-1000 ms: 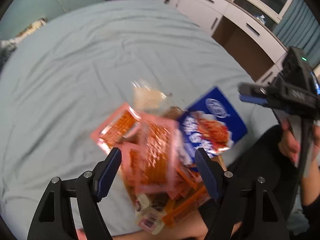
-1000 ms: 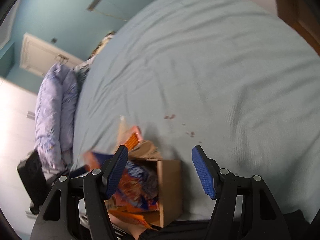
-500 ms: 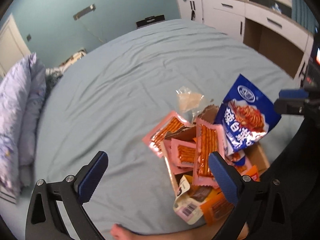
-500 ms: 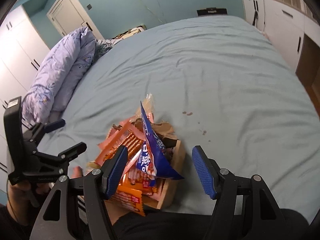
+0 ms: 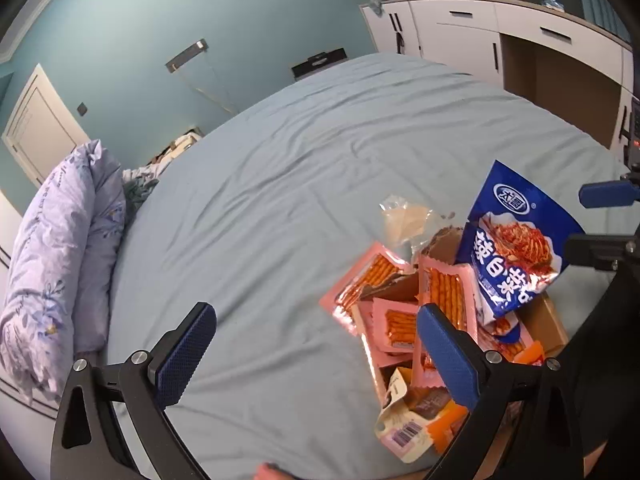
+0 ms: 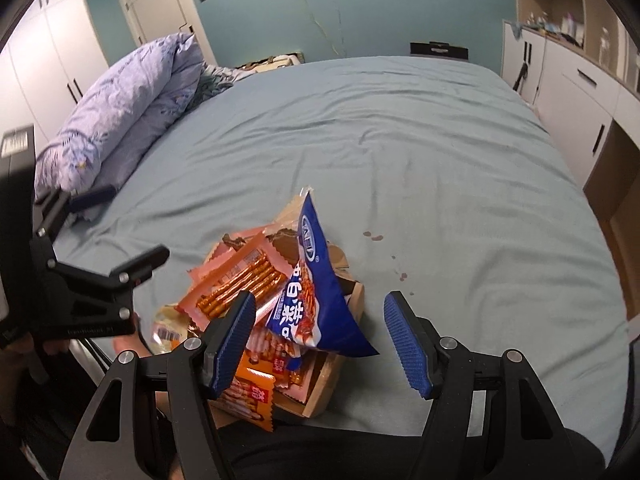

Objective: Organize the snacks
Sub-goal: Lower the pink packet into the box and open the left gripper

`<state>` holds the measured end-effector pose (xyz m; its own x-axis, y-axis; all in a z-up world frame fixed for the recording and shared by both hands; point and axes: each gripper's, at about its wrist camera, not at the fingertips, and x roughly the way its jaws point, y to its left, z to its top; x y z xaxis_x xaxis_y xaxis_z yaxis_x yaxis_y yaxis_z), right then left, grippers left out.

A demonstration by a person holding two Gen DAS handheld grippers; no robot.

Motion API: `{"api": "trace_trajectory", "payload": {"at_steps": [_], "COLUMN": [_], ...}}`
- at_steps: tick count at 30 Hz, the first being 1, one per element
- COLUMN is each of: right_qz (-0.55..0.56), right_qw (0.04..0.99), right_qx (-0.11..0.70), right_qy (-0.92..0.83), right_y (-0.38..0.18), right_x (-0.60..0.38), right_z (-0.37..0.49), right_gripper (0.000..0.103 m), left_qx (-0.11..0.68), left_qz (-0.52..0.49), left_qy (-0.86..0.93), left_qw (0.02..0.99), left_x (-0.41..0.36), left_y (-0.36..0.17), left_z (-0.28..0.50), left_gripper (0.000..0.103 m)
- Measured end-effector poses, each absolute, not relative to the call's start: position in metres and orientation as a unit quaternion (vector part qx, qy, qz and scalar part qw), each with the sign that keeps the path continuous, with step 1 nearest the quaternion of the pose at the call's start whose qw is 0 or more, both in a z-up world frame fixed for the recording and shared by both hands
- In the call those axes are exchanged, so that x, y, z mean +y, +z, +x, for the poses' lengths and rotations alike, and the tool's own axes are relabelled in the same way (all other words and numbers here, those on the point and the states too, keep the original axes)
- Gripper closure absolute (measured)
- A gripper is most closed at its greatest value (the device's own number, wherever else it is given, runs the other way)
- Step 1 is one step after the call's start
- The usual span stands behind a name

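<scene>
i had the left gripper [image 5: 316, 354] spread as wide as it goes, with nothing between its blue pads [image 5: 186, 354], only bare sheet under the gap. the right gripper [image 6: 320, 338] stood partly apart and empty too, its pads clear of everything, the near corner of the blue bag showing in the gap from my view. the snacks sat piled in a cardboard box [image 6: 336, 368] at the near edge of the bed [image 6: 400, 152], close to the person's lap. a blue snack bag [image 6: 310, 276] stood upright on top of the heap, with pink packets of orange sticks [image 6: 240, 280] leaning to its left and orange packets [image 6: 256, 394] at the near side. a clear wrapper [image 5: 404, 220] lay just beyond the box. a folded floral duvet [image 6: 124, 108] lay at the far left.
</scene>
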<state>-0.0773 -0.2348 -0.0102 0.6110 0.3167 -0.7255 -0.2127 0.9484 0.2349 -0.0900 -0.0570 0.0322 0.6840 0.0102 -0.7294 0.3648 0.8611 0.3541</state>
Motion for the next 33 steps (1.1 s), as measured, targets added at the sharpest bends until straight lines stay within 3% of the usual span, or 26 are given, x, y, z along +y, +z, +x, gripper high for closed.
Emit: {"api": "trace_trajectory", "payload": {"at_steps": [33], "right_qz": [0.050], "right_qw": [0.895], "right_qx": [0.420], "right_qy": [0.144], "right_y": [-0.0092], "right_x": [-0.2333], "right_z": [-0.0728], "right_gripper": [0.037], "left_qx": [0.407], "left_qz": [0.216], "left_qy": [-0.083], "left_qw": [0.884], "left_x": [-0.0460], "left_y": [0.0291], "left_z": [-0.0794], "left_gripper": [0.001]}}
